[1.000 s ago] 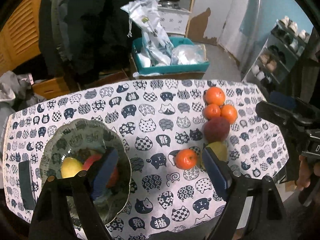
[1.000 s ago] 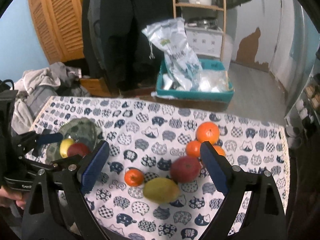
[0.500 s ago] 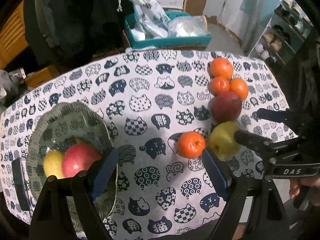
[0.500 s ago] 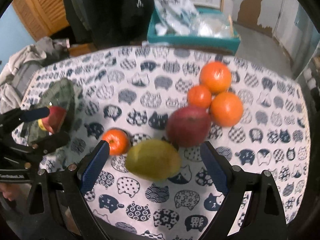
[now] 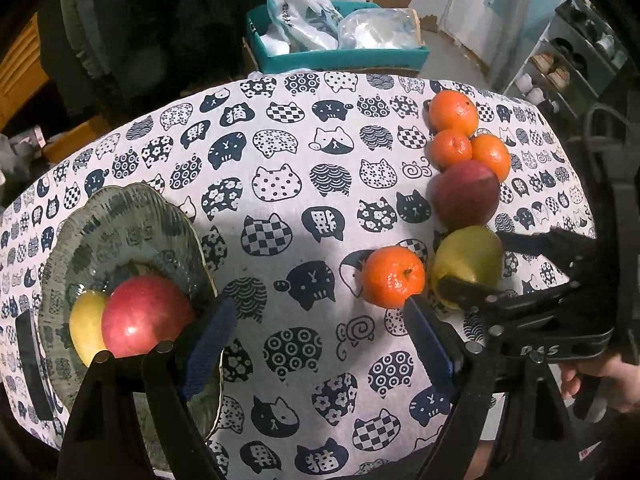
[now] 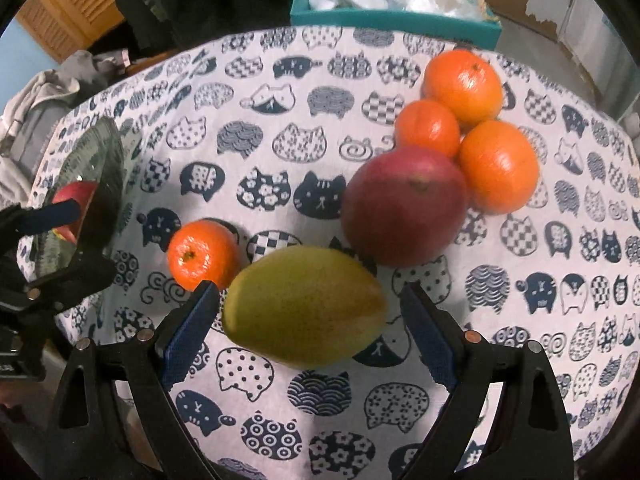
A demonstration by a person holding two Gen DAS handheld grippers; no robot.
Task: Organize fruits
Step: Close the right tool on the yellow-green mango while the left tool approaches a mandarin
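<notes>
A table covered by a white cloth (image 5: 280, 152) printed with dark blue cat faces, some checked, flowered or dotted, a few carrying Chinese characters. The glazed green bowl (image 5: 120, 216) with a wavy rim serves as the landmark.

Inside the bowl lie a red apple (image 5: 146, 314) and, touching it on the side away from the other fruit, a yellow fruit (image 5: 86, 326) half hidden behind it.

Well apart from the bowl, across the cloth, the loose fruit sits in a line. Nearest the bowl is a small orange mandarin (image 6: 202, 254) with a green stem scar. Just beside it, farther from the bowl, is a yellow-green mango (image 6: 304, 306), oval and speckled. Beyond that, touching or nearly touching it, is a dark red mango (image 6: 404, 208), and against this a tight cluster of three oranges (image 6: 464, 82), glossy and bright, farthest from the bowl.

The right gripper (image 6: 308, 320) hangs over the yellow-green mango with its blue-padded fingers (image 6: 188, 332) spread wide on either side, not pressing it. The left gripper (image 5: 316, 344) is also released and wide, one finger over the bowl's near rim, the other close to the mandarin, holding nothing.

The letters "DAS" appear in white on the right gripper's black body, seen from the left wrist view. Behind the table a teal box (image 5: 340, 56) holds plastic bags; their print is not readable.
</notes>
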